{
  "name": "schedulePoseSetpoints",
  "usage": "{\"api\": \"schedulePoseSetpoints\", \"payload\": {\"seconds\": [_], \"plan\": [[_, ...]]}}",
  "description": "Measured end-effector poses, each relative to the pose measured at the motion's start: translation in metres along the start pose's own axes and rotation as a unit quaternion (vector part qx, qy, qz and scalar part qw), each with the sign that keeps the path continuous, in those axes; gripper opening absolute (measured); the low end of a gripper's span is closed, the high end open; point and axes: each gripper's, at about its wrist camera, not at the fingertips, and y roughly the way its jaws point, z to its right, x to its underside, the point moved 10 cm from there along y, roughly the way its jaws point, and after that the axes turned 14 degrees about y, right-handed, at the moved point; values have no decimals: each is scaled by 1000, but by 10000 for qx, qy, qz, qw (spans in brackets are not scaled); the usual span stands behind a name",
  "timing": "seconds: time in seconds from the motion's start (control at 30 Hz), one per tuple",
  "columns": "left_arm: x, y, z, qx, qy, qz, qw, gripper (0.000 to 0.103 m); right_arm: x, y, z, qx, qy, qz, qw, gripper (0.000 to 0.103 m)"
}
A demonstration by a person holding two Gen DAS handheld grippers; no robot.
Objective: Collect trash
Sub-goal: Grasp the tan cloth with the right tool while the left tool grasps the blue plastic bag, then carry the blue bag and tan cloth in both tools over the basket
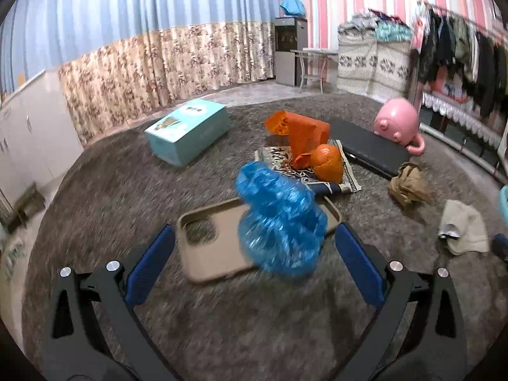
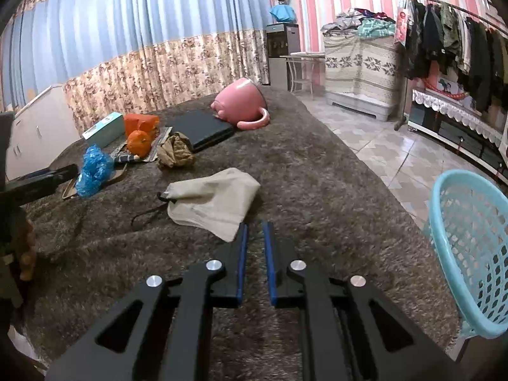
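Note:
A crumpled blue plastic bag (image 1: 279, 219) lies on a beige phone case (image 1: 209, 254) on the grey shaggy cover. My left gripper (image 1: 254, 228) is open wide, its blue pads on either side of the bag and not pressing on it. Farther off lie orange peel (image 1: 328, 162), orange paper (image 1: 304, 133) and a brown paper wad (image 1: 409, 184). My right gripper (image 2: 255, 225) is open by only a narrow slit, with nothing between its pads, just short of a beige pouch (image 2: 212, 200). A light blue basket (image 2: 470, 254) stands to its right.
A teal box (image 1: 187, 130), a black flat case (image 1: 371, 149) and a tipped pink mug (image 1: 397, 123) lie at the back of the cover. In the right wrist view the cover's edge drops to a tiled floor (image 2: 381, 146); a clothes rack stands beyond.

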Motion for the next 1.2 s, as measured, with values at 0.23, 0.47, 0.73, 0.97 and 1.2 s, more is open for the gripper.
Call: {"api": "schedulePoseSetpoints", "payload": {"seconds": [0.23,0.47,0.73,0.97,1.2], "plan": [[-1,34,10,490,-93,-323,9982,66,-16,4,-9,79,-91,118,9999,83],[9,18,12,700,-150,-239,9971,36,-11,50,-20,118,132,-452,9988,74],[22,-17,12,677,-238,20,9974,34,-2,30,-32,-78,-241,-269,9993,7],[20,-37,19,753,-212,122,9969,34,-14,-24,-6,-185,210,194,9994,4],[7,-59,40,853,-47,368,9957,34,-27,-72,31,-83,516,623,9967,4]]}}
